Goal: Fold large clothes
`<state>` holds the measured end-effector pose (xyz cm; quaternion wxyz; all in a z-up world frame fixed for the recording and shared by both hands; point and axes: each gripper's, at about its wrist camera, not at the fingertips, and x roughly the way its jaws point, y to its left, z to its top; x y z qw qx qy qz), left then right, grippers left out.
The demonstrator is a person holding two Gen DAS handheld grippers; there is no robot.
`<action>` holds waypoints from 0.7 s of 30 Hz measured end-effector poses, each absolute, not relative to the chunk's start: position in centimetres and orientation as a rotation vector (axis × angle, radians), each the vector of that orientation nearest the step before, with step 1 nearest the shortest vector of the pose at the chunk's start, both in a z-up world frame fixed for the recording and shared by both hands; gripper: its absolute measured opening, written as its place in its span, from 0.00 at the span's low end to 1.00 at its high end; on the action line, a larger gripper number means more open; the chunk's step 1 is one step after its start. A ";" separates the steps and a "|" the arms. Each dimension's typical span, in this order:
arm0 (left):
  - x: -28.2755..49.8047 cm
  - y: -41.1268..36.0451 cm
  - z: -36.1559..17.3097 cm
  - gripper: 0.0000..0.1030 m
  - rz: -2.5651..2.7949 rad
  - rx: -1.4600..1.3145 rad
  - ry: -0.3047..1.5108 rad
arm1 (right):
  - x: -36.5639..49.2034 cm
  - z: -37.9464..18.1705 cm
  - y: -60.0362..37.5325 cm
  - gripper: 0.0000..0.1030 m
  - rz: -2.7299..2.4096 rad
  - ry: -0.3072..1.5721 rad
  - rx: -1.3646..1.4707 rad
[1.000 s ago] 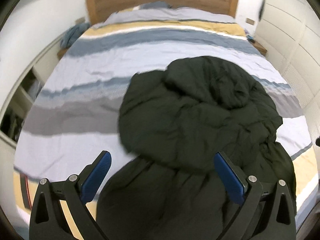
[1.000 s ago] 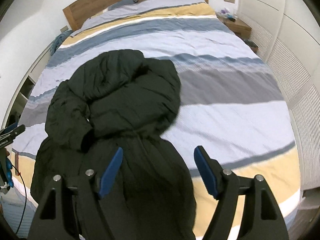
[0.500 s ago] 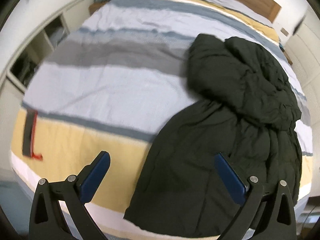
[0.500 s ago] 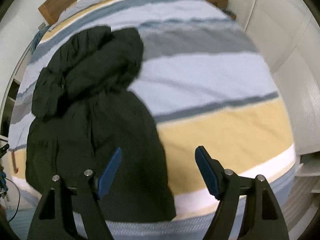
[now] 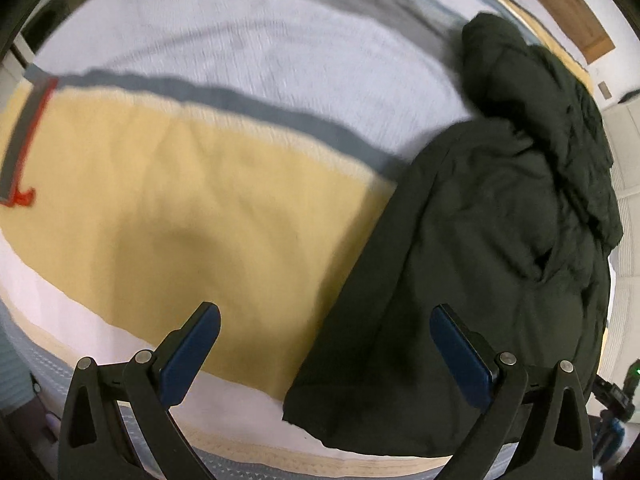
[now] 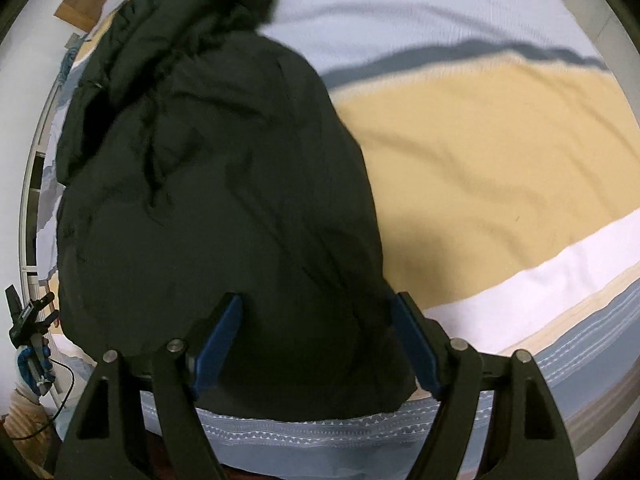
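A large black padded coat (image 5: 500, 216) lies on the striped bed cover (image 5: 200, 184), its hem at the near bed edge and its bunched hood end farther away. My left gripper (image 5: 324, 344) is open and empty, low over the bed beside the coat's lower left hem corner. In the right wrist view the coat (image 6: 216, 184) fills the left half. My right gripper (image 6: 316, 340) is open, its blue fingers (image 6: 218, 340) astride the coat's lower right hem at the bed edge, not closed on it.
A grey and red strap (image 5: 24, 136) lies on the yellow stripe at the far left. The wooden headboard (image 5: 560, 4) is at the far end. The other hand-held gripper (image 6: 32, 344) shows at the left edge of the right wrist view.
Both grippers have dropped down and in toward the near bed edge and the coat's hem. The view now tilts down, so the headboard has slid out to the corner. Both stay open.
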<state>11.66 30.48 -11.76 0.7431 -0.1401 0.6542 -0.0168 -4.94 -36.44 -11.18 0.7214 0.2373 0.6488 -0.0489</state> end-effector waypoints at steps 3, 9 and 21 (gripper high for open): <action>11.3 29.6 -13.5 0.99 -0.088 -0.321 1.482 | -5.4 -12.4 -36.6 0.75 -0.112 1.428 0.554; 9.5 27.0 -16.2 1.00 -0.161 -0.346 1.555 | -6.6 -14.6 -37.4 0.80 -0.100 1.429 0.660; 6.9 24.9 -15.3 0.71 -0.165 -0.459 1.536 | -7.7 -16.7 -35.8 0.78 0.005 1.464 0.814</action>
